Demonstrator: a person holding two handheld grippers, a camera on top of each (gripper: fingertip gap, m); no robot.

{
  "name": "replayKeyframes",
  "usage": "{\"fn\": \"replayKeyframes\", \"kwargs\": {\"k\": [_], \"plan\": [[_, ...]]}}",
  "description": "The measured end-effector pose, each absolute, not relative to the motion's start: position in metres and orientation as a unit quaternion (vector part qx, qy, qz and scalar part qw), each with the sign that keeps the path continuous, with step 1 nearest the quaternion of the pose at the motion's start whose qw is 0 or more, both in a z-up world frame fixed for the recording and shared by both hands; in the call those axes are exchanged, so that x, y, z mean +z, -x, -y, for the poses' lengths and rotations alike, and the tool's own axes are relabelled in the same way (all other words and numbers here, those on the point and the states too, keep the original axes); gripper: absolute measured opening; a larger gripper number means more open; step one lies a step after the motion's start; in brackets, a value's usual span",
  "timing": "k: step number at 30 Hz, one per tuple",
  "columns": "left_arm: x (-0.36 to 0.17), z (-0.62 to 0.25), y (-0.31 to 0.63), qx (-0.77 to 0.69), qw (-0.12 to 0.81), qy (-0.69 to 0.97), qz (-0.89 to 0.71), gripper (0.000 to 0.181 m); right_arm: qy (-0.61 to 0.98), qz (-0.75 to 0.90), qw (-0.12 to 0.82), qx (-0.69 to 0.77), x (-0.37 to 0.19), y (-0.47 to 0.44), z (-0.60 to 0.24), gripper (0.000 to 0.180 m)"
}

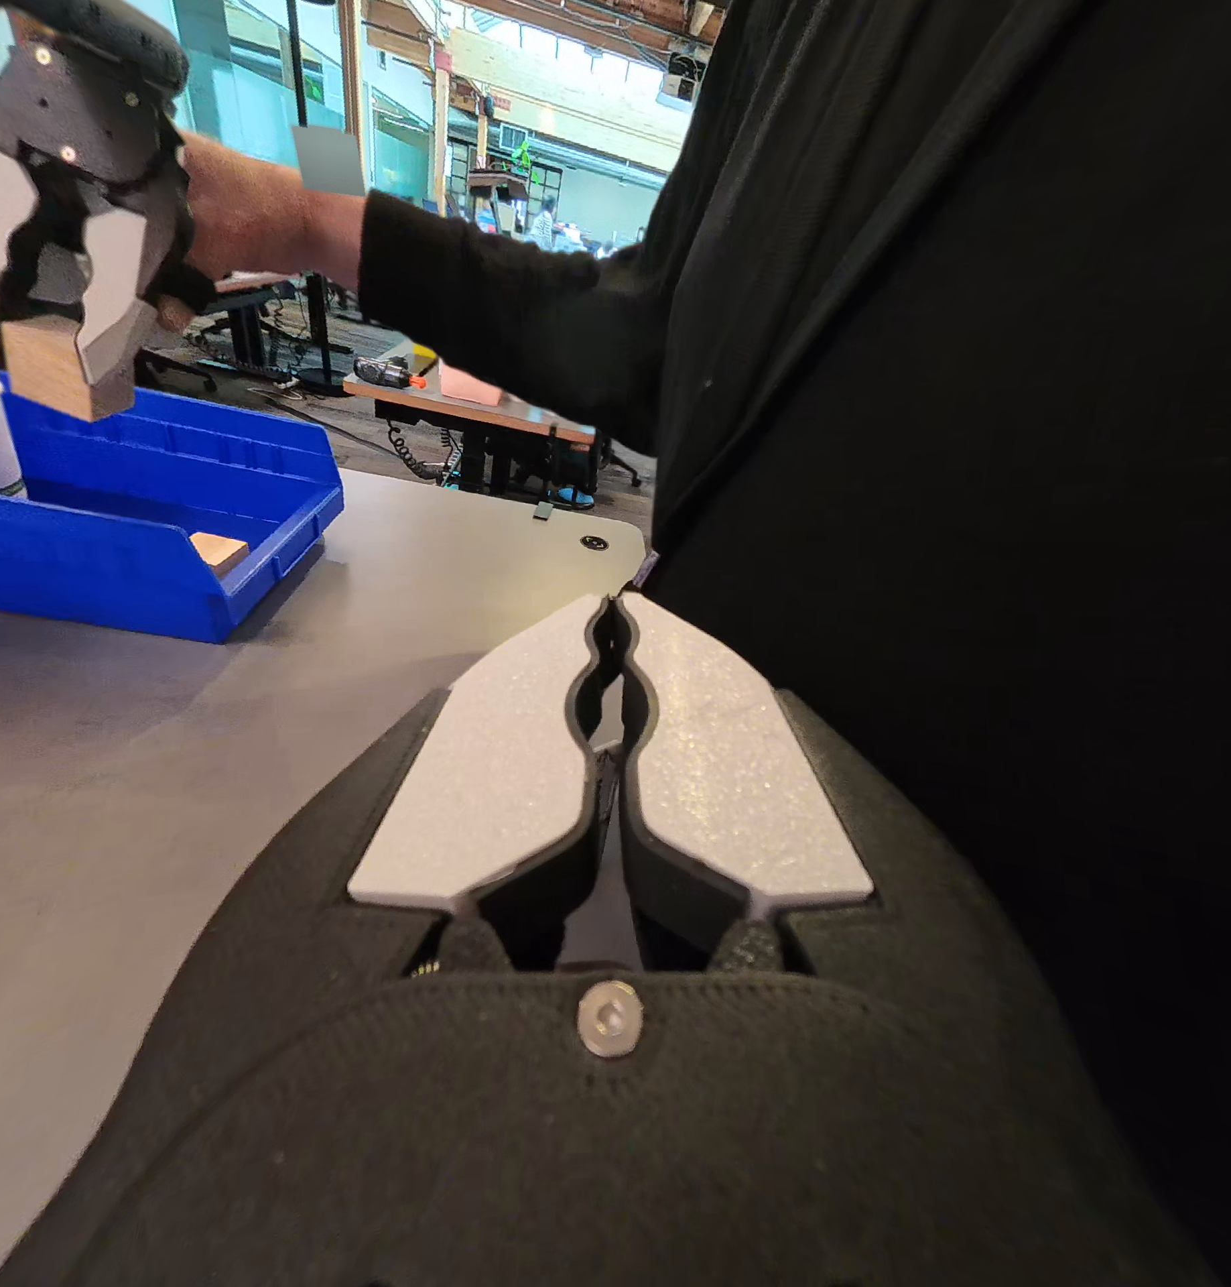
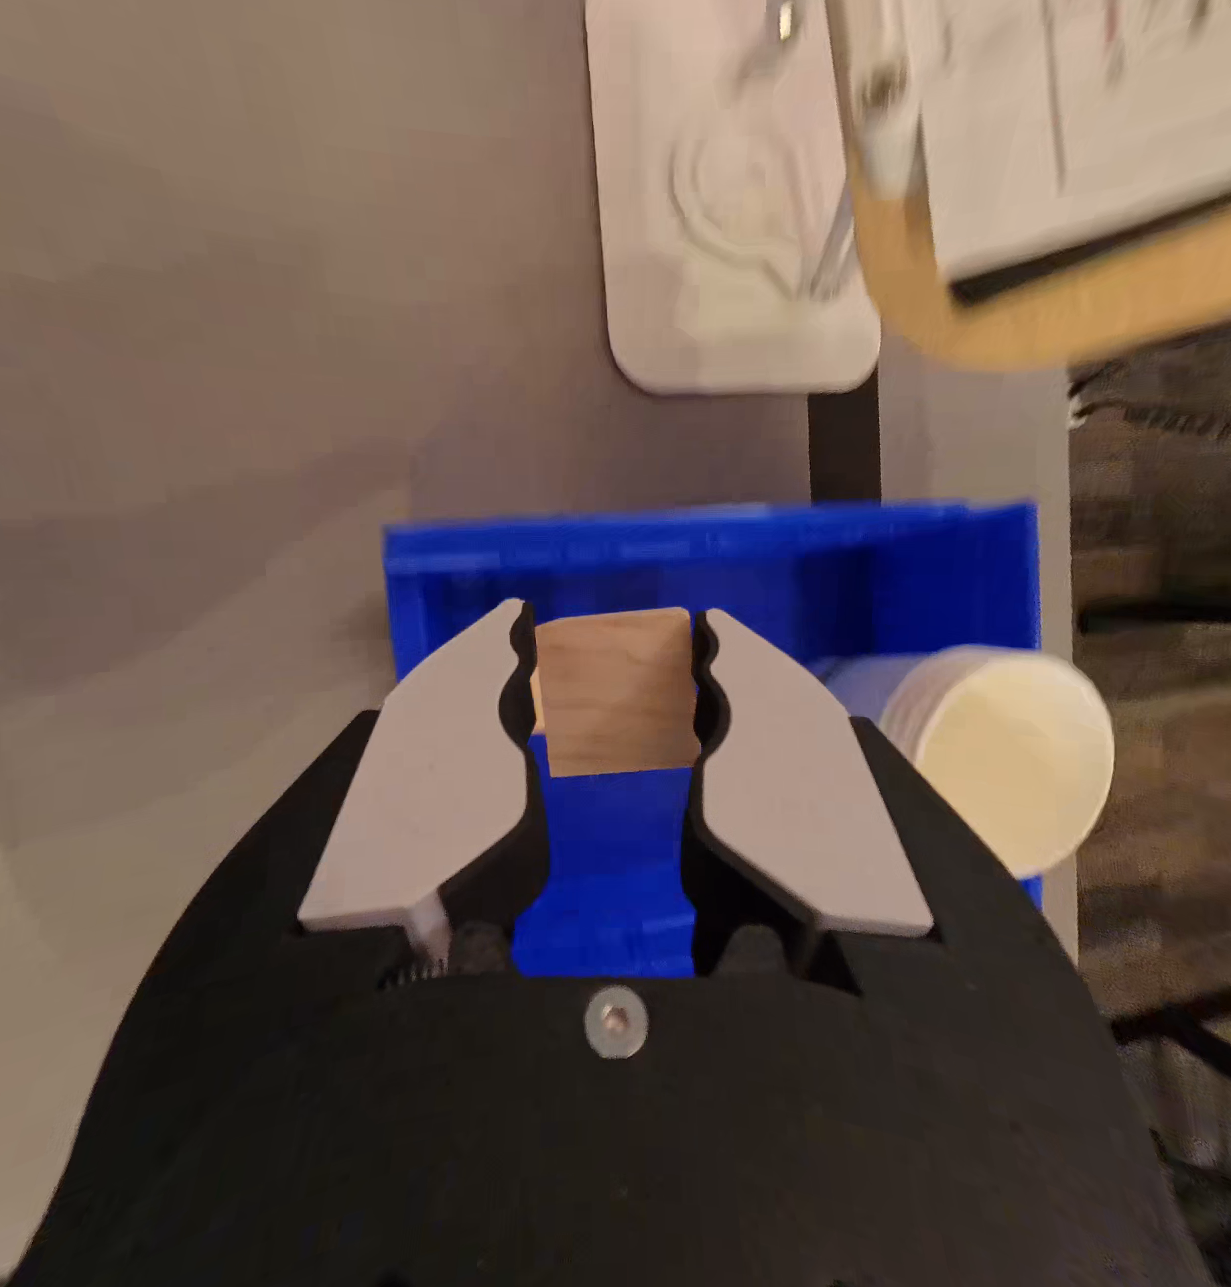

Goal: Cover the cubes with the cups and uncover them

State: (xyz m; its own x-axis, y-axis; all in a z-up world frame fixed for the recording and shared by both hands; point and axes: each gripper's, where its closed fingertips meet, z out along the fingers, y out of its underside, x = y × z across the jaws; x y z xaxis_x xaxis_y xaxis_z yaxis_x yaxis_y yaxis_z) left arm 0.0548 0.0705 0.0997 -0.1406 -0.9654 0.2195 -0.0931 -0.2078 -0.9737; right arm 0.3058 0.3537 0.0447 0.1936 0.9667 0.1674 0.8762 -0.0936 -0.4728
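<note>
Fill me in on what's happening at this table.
A person is working two handheld claws at a grey table. The right claw is shut on a wooden cube, holding it above the blue bin. A second cube and stacked paper cups sit in that bin. The left claw is shut and empty, off to the side.

You find no text, label, brand or number you can read in either view; past your left claw (image 1: 616,606), the far-off signs are too blurred to tell.

Open-plan workshop: exposed roof beams (image 1: 584,21), workbenches (image 1: 459,407) (tools on top), glass partitions (image 1: 250,90).
</note>
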Motion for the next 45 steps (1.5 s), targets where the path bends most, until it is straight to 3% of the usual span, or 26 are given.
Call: {"fn": "replayKeyframes", "kwargs": {"k": [11, 24, 38, 45], "plan": [[0.094, -0.075, -0.07, -0.567, 0.37, 0.537, -0.503, 0.0, 0.758, 0.648, 0.068, 0.034, -0.066, -0.379, -0.366, 0.044], [0.09, -0.079, -0.067, -0.567, 0.368, 0.543, -0.498, 0.0, 0.761, 0.648, 0.016, 0.016, -0.099, -0.381, -0.37, 0.044], [0.089, -0.079, -0.068, -0.567, 0.365, 0.542, -0.502, 0.0, 0.775, 0.632, -0.021, -0.016, -0.092, -0.393, -0.37, 0.052], [0.094, -0.079, -0.061, -0.565, 0.374, 0.542, -0.498, 0.0, 0.778, 0.622, 0.088, 0.0, 0.001, -0.348, -0.358, 0.05]]}}
